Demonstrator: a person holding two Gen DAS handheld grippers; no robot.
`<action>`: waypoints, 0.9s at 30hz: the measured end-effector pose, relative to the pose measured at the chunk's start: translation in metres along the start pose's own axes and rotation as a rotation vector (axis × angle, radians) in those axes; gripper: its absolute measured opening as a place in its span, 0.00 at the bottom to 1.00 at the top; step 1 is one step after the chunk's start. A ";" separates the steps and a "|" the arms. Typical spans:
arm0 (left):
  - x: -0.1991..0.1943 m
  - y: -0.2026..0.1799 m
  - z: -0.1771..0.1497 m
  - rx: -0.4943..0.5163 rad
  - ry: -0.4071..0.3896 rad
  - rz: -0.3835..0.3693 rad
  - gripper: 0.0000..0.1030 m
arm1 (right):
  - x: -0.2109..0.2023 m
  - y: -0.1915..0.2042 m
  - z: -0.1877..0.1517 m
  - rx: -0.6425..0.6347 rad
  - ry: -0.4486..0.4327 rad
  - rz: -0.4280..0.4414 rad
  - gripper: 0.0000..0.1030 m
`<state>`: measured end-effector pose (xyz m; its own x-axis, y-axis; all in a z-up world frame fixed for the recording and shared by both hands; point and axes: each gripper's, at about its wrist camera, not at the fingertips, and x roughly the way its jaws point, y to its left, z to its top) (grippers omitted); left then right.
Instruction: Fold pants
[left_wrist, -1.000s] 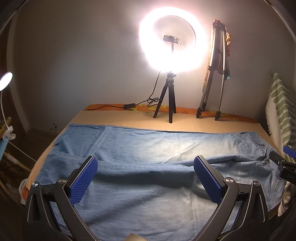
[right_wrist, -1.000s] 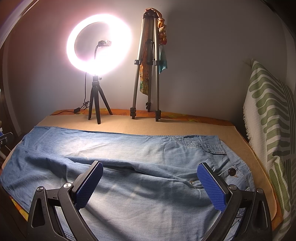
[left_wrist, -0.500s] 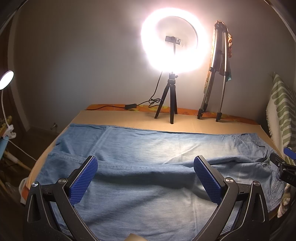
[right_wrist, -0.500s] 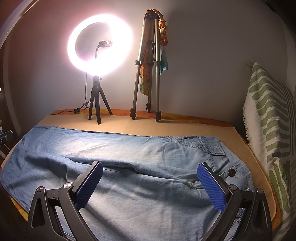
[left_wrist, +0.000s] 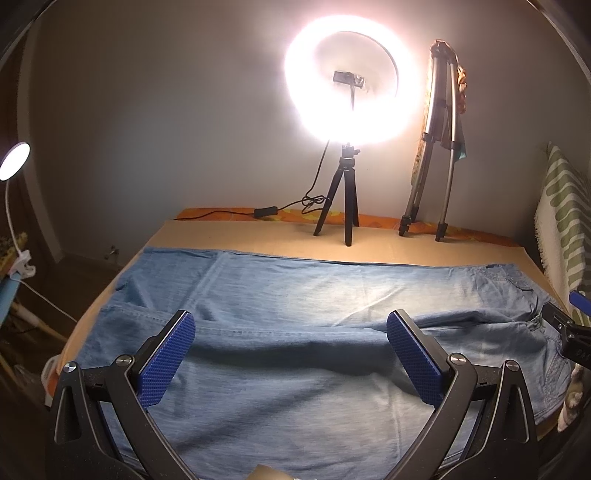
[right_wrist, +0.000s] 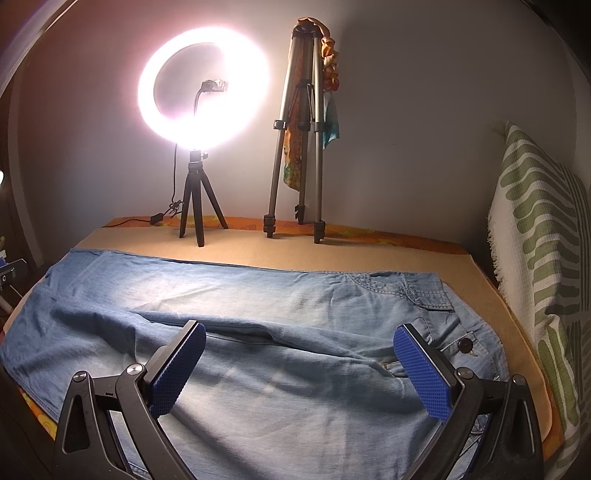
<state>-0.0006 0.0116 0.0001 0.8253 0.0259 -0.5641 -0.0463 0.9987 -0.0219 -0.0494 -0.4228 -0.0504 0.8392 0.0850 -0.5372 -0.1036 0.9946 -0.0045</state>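
Light blue denim pants (left_wrist: 295, 295) lie spread flat across the tan board, waistband at the right, legs toward the left. In the right wrist view the pants (right_wrist: 295, 314) show the waistband button (right_wrist: 465, 344) and a pocket. My left gripper (left_wrist: 290, 354) is open and empty, hovering above the near leg around mid-length. My right gripper (right_wrist: 299, 363) is open and empty above the near leg close to the fly. The right gripper's tip also shows at the right edge of the left wrist view (left_wrist: 565, 328).
A lit ring light on a small black tripod (left_wrist: 345, 206) and a folded grey tripod (left_wrist: 436, 155) stand on the board's far edge by the wall. A green-striped pillow (right_wrist: 535, 258) leans at the right. A desk lamp (left_wrist: 14, 162) stands at the left.
Both grippers have shifted very slightly; the scene sits a touch lower in the left wrist view. The pants have not moved.
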 end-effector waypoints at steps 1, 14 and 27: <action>0.000 0.001 0.000 -0.001 -0.001 0.004 1.00 | 0.000 0.001 0.000 -0.003 -0.002 0.002 1.00; -0.007 0.032 -0.001 -0.014 -0.024 0.022 0.97 | 0.001 0.011 -0.003 -0.064 -0.066 0.061 0.99; -0.003 0.128 -0.015 -0.165 0.014 0.095 0.75 | 0.024 0.016 0.013 -0.065 -0.026 0.192 0.86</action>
<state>-0.0176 0.1387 -0.0131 0.8049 0.1175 -0.5816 -0.2161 0.9709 -0.1030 -0.0240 -0.4041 -0.0522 0.8141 0.2754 -0.5113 -0.2969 0.9540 0.0411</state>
